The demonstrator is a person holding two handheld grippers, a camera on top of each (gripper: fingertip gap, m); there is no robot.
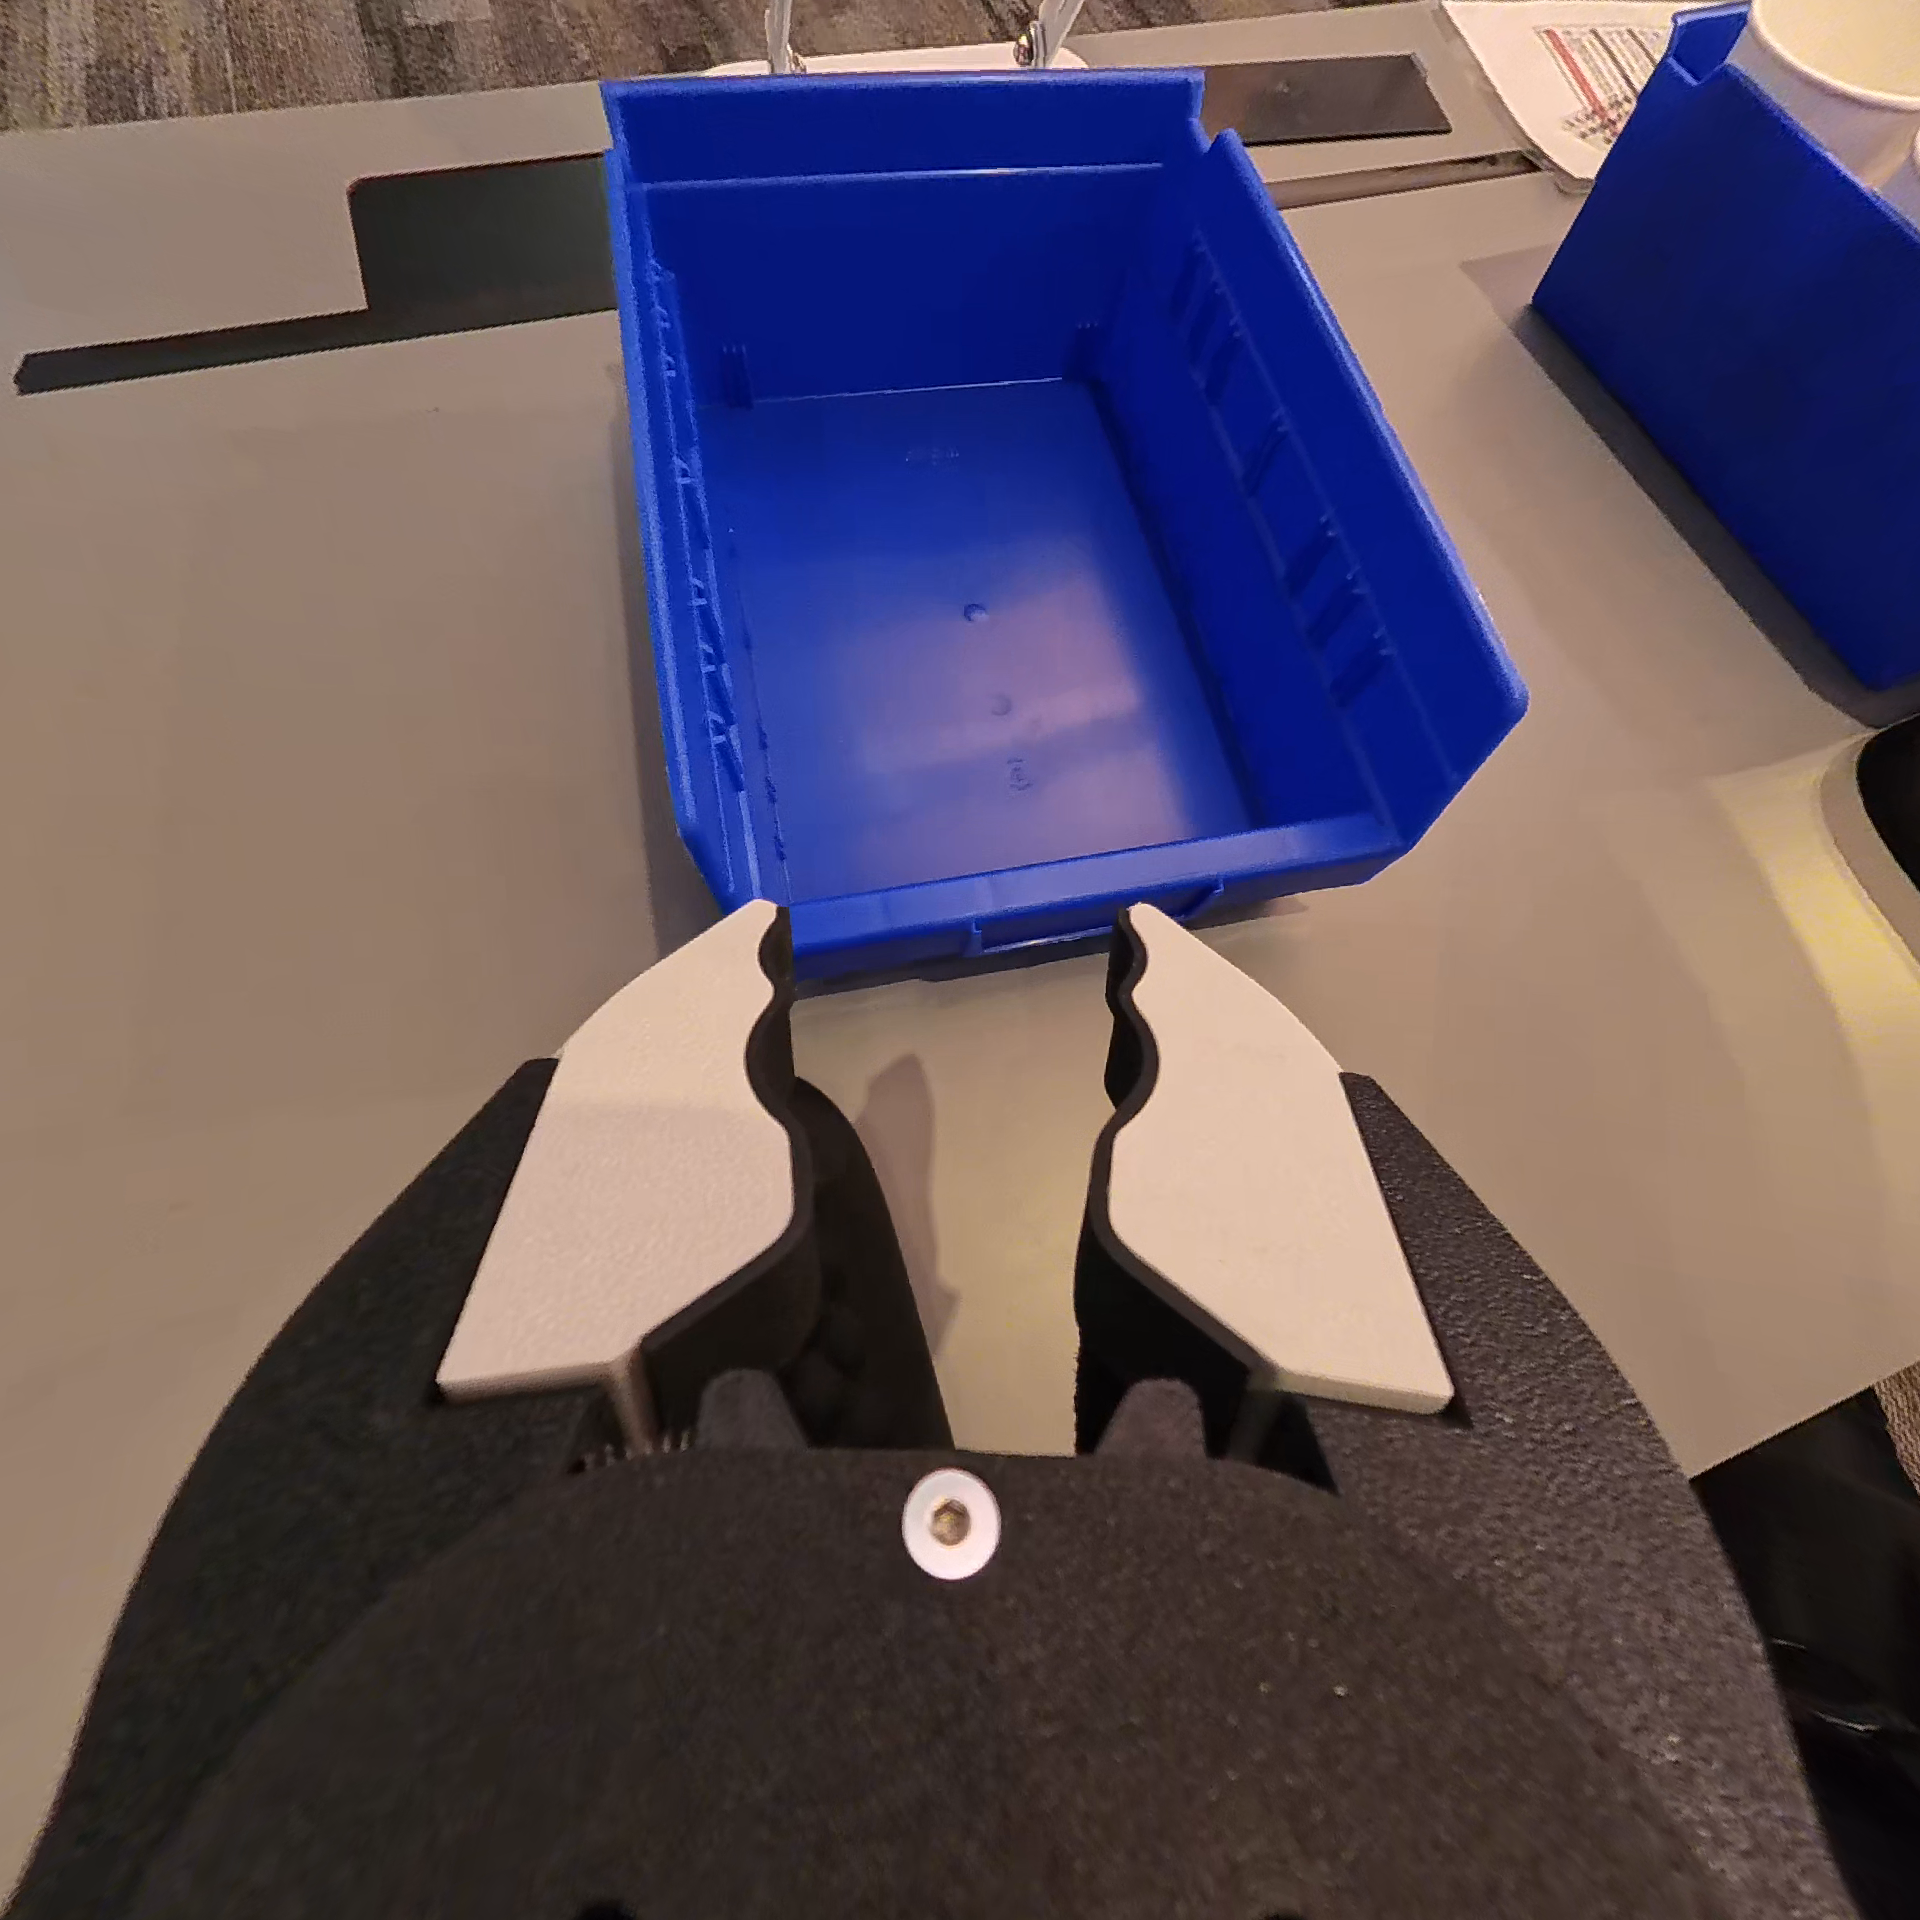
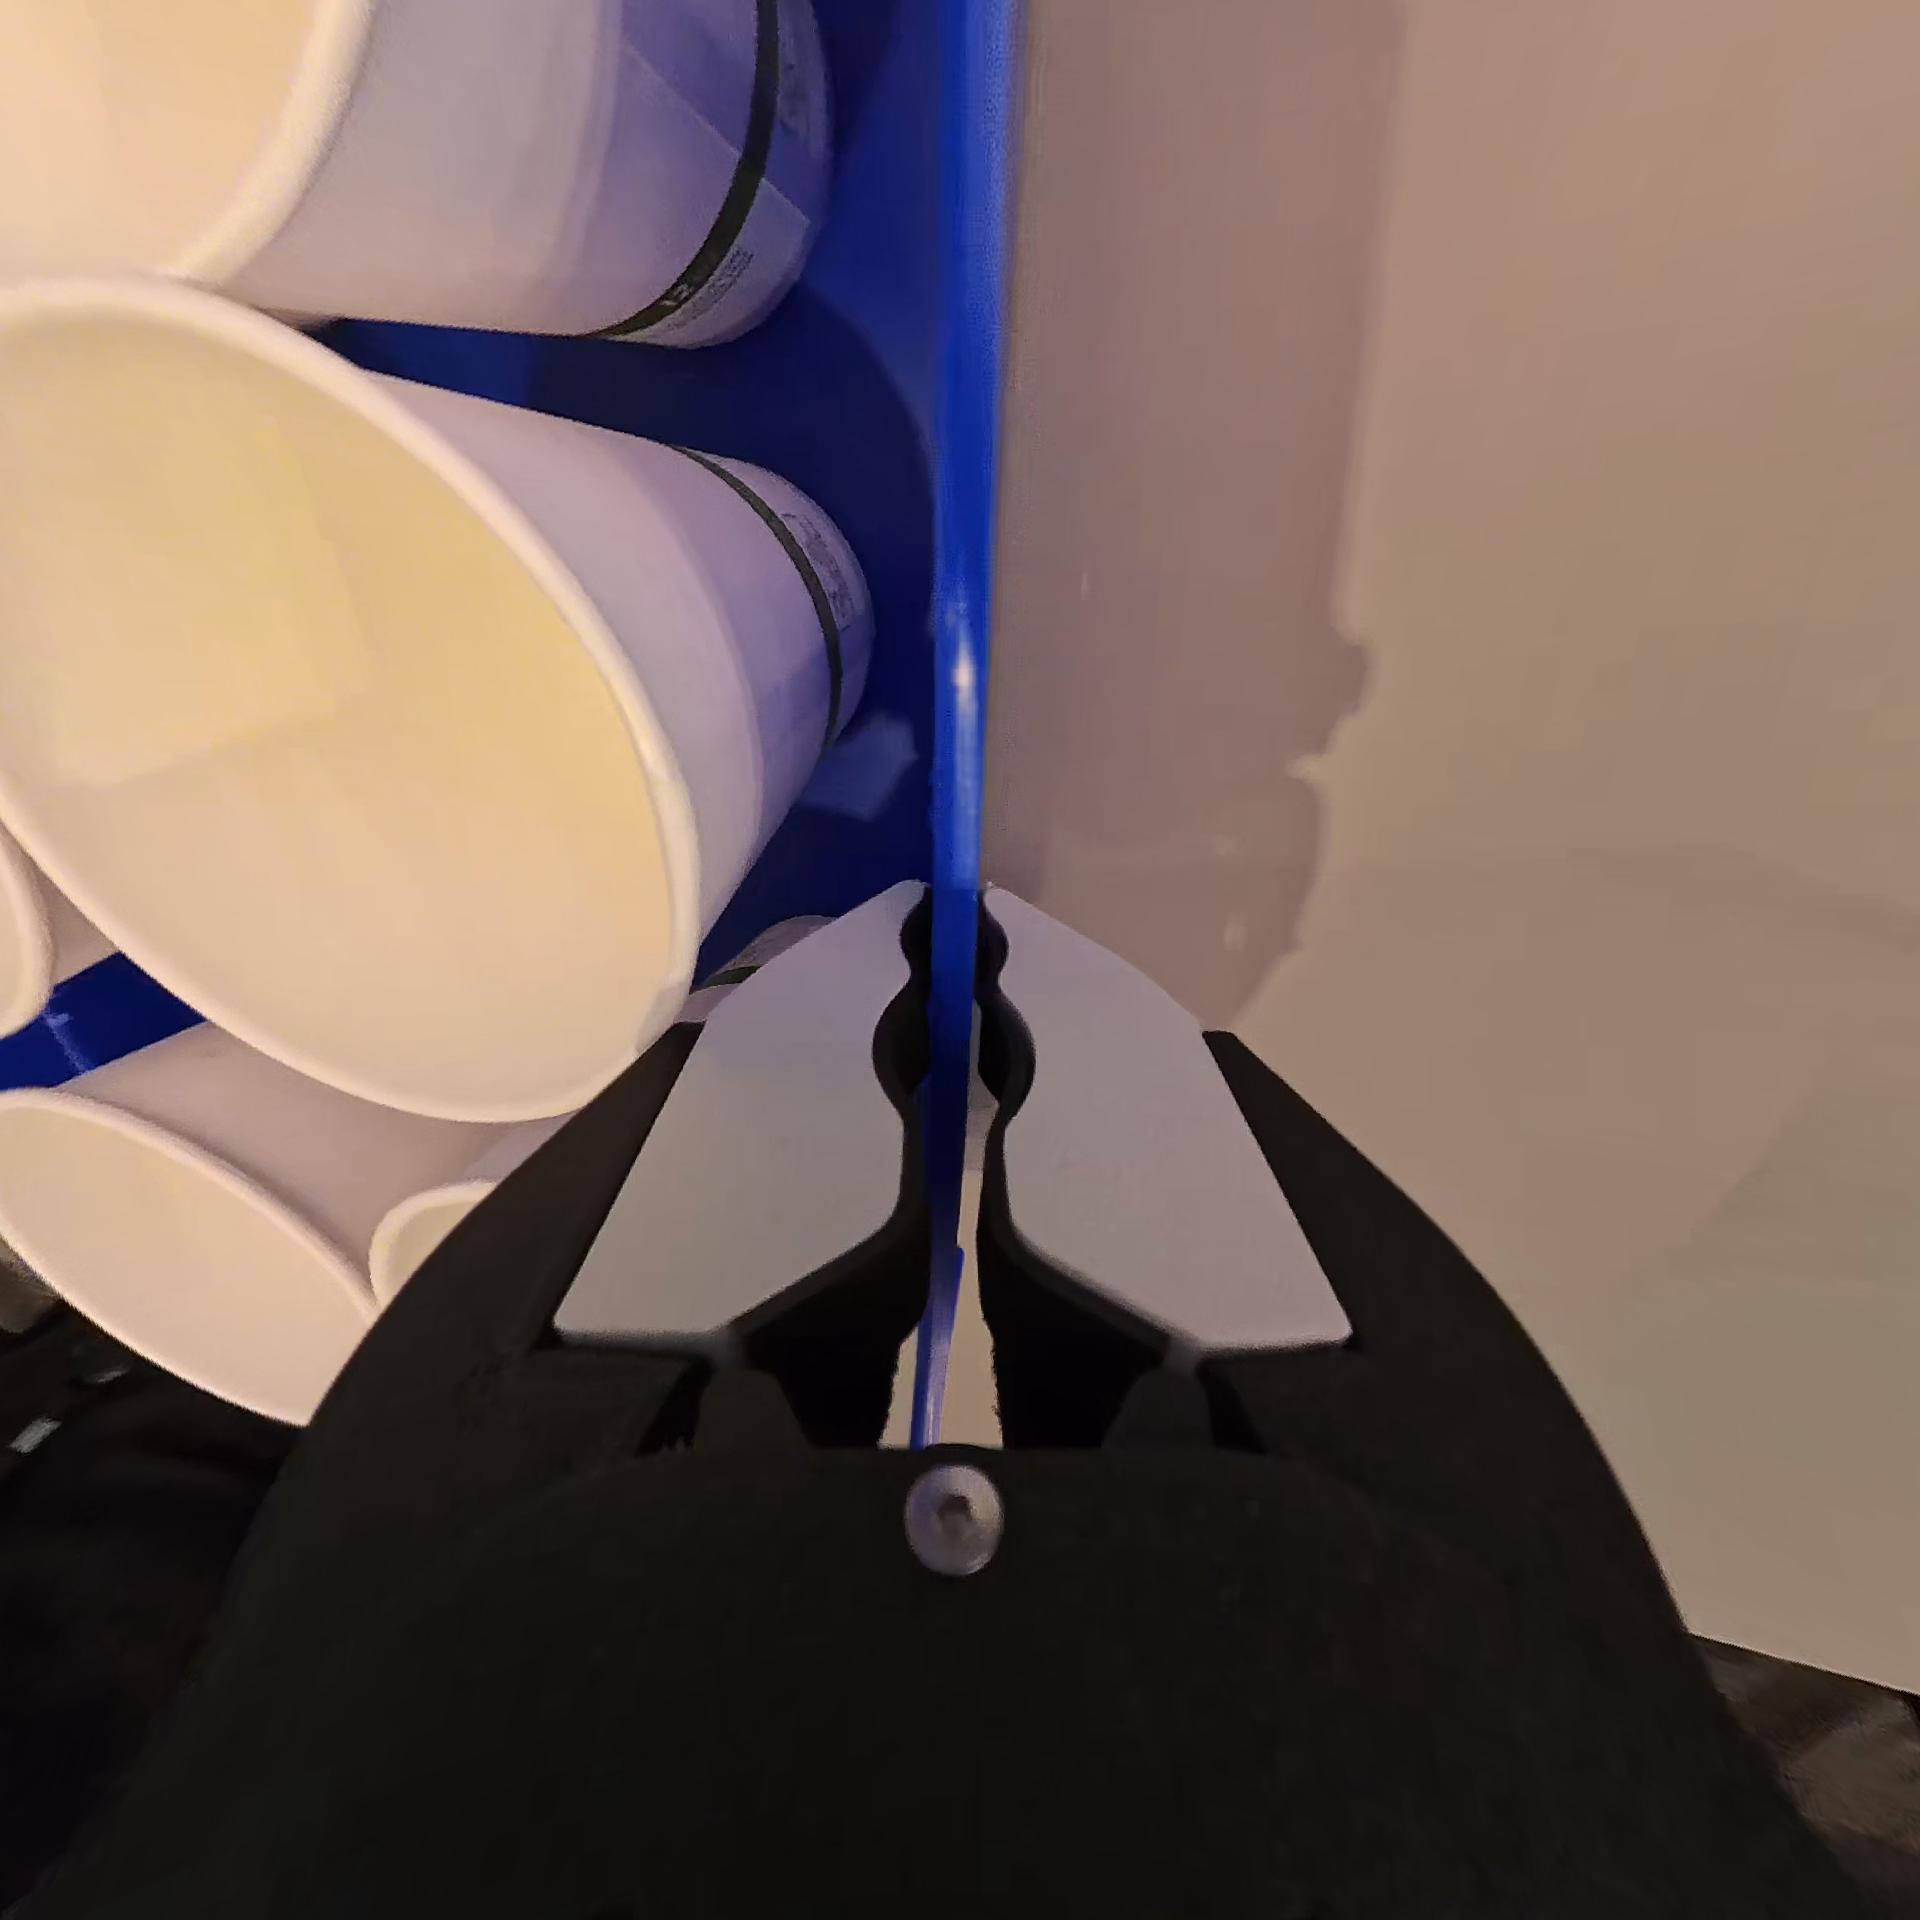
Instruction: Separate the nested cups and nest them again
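Cups [image 2: 343, 665] left of right hand-held gripper [image 2: 954, 904]

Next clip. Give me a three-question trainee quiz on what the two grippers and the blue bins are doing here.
1. True or false: the left gripper is shut on a cup.
2. What is the right gripper clamped on? A) a cup rim B) the blue bin wall C) nothing
3. Fill in: the blue bin ahead of the left gripper holds ___ cups, while the white paper cups lie in the other bin.

Key: 1 false, it is open and empty; 2 B; 3 no.
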